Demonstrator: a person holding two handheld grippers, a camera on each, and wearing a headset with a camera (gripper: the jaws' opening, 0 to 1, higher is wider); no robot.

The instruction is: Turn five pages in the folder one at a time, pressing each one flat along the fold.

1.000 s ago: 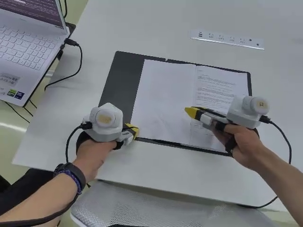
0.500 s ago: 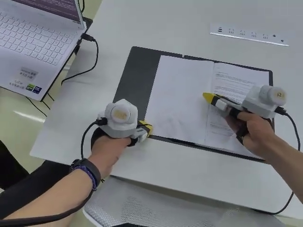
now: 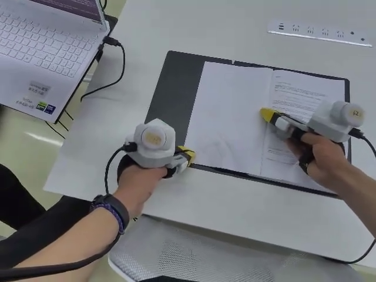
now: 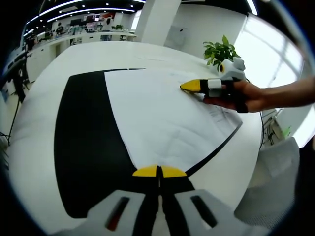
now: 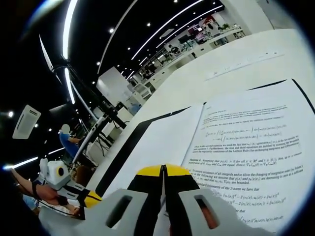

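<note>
sitting left of the open folder [image 3: 173,88] on the white table [image 3: 194,29], a laptop [image 3: 41,53] trails a black cable [image 3: 111,61], and a power strip [image 3: 320,32] lies beyond. the left gripper [image 3: 187,156], jaws pressed together, rests at the folder's near edge by the corner of the blank page [image 3: 229,117]. the right gripper [image 3: 267,114], jaws likewise closed, lies low over the printed page [image 3: 302,100], tip at the fold

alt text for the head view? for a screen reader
An open black folder lies on a white table; the right tool, tips closed, points at the fold between a blank page and a printed page. The left tool sits at the folder's near edge, a laptop far left.
</note>
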